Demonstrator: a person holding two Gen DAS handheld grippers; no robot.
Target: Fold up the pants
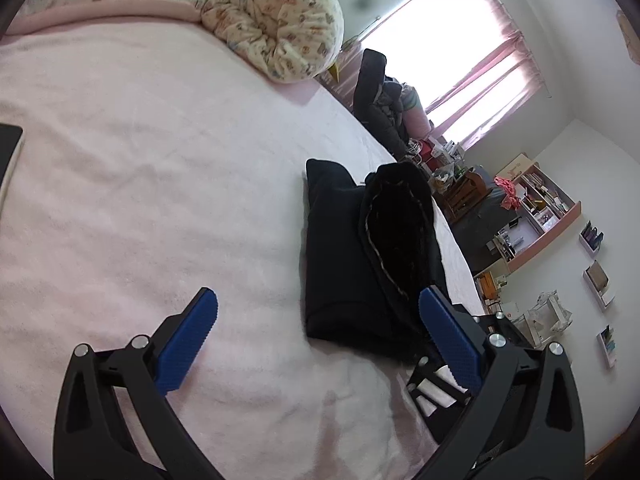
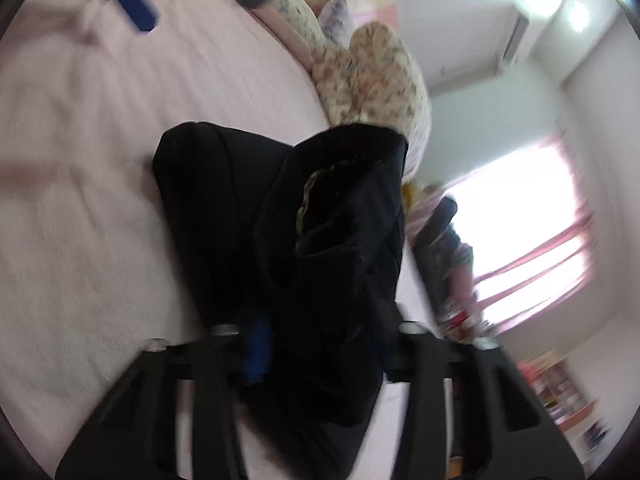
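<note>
In your left wrist view, a dark flat thing peeks in at the far left edge. The soft pink blanket fills most of the frame. Your left gripper sits at the bottom with its blue pads spread wide, holding nothing. The black cloth pants lie right of the middle, partly folded, with one part lifted up. A puffy cream quilt with little pictures is at the top.

In your blurry right wrist view, the pants fill the middle. Your right gripper at the bottom is pinched on them, lifting the cloth. A bright window with pink curtains is at the right.
</note>
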